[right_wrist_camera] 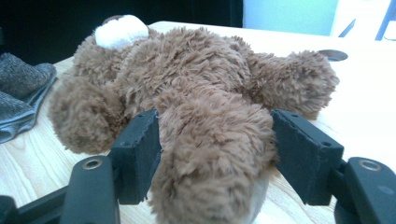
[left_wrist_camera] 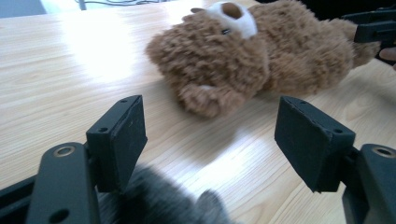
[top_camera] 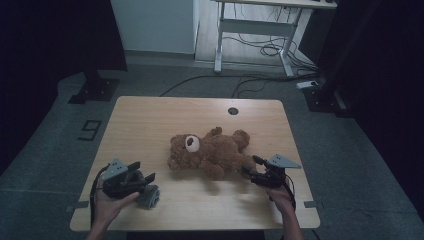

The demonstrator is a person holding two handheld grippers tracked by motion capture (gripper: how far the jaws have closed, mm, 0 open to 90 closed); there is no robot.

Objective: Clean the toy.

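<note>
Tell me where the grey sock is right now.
In the high view the grey sock lies on the table near its front left edge, just under the left gripper, left of the teddy bear.

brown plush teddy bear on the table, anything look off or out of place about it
The brown plush teddy bear lies toppled on its side across the light wooden table rather than sitting up. One of its legs sits between the right gripper pads. Beside the left gripper a crumpled grey knitted cloth lies loose. Nothing looks damaged or spilled.
</note>
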